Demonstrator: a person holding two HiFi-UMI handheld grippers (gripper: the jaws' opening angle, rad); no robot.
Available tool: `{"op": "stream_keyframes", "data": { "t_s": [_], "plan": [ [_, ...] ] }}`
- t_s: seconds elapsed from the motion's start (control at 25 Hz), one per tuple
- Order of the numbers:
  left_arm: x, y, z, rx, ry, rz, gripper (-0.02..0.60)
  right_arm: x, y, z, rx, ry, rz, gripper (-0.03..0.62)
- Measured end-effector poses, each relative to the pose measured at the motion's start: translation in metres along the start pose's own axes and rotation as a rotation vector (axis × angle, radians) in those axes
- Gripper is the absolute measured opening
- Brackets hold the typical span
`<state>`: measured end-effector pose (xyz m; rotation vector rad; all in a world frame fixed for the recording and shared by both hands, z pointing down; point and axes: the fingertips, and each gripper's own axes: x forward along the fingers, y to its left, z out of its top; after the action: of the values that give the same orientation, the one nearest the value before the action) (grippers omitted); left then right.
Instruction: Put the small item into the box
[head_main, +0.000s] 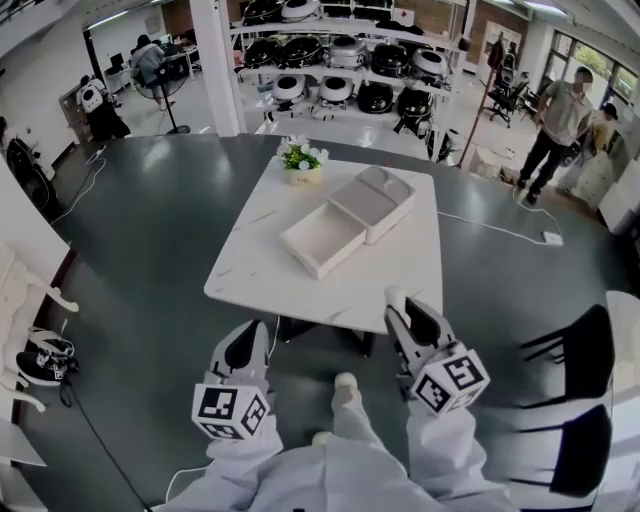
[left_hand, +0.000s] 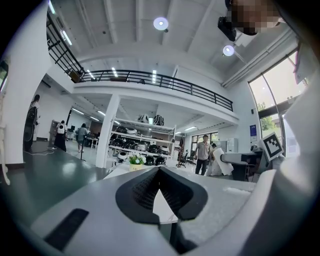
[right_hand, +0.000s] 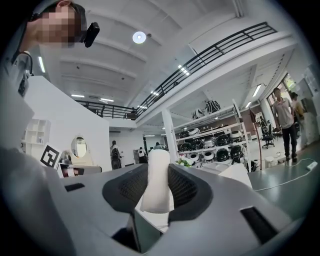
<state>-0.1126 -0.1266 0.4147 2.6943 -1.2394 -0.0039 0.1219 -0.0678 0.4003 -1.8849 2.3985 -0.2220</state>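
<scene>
A white box stands on the white table (head_main: 400, 285), its shallow tray (head_main: 324, 240) drawn out toward me from the sleeve (head_main: 374, 201). My right gripper (head_main: 404, 308) hangs over the table's near right edge, shut on a small white cylinder-shaped item (head_main: 395, 297). In the right gripper view the item (right_hand: 158, 182) stands upright between the dark ribbed pads (right_hand: 186, 187). My left gripper (head_main: 249, 338) is held below the table's near edge, to the left. In the left gripper view its jaws (left_hand: 159, 172) meet at the tips with nothing between them.
A small pot of flowers (head_main: 302, 164) sits at the table's far edge. Black chairs (head_main: 577, 347) stand to the right; shoes (head_main: 40, 361) lie on the floor at the left. Shelves of round appliances (head_main: 350, 60) fill the back. A person (head_main: 558, 120) stands at the back right, and a cable (head_main: 497, 230) runs across the floor.
</scene>
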Motion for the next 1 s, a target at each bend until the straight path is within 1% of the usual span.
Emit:
{"op": "stream_keyframes", "data": {
  "t_s": [0.16, 0.48, 0.72, 1.0],
  "plan": [
    [0.022, 0.013, -0.006, -0.006, 0.000, 0.021, -0.002, 0.028, -0.015, -0.004, 0.003, 0.001, 0.018, 0.114],
    [0.092, 0.035, -0.004, -0.020, 0.010, 0.062, -0.002, 0.101, -0.061, 0.007, 0.015, 0.006, 0.067, 0.114],
    [0.135, 0.042, -0.006, -0.035, 0.026, 0.073, -0.001, 0.147, -0.083, 0.008, 0.024, 0.027, 0.113, 0.112],
    [0.176, 0.062, -0.017, -0.067, 0.052, 0.126, 0.000, 0.200, -0.106, 0.003, 0.026, 0.056, 0.180, 0.112]
  ]
}}
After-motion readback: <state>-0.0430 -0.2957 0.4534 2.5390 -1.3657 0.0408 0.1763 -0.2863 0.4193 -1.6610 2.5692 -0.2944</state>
